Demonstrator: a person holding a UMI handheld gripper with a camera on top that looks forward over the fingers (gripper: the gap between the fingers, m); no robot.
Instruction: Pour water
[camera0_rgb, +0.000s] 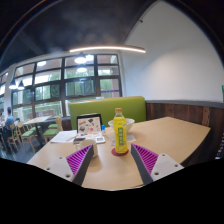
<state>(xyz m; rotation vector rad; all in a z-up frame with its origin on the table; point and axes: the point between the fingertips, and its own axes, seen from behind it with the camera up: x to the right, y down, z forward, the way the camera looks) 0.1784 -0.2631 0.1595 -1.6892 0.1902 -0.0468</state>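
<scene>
A yellow bottle (119, 129) with a green label and an orange cap stands upright on a round red coaster (120, 150) on the light wooden table (165, 135). My gripper (113, 162) hovers over the table just in front of it. Its two fingers, with purple pads (82, 160), are spread wide and hold nothing. The bottle stands just ahead of the fingertips, roughly centred between them and apart from both.
Left of the bottle lie a white box or cup (89, 124), papers (68, 137) and a small dark object (100, 139). A green bench (105, 108) backs the table. Windows, other tables and a seated person (10, 125) are at the far left.
</scene>
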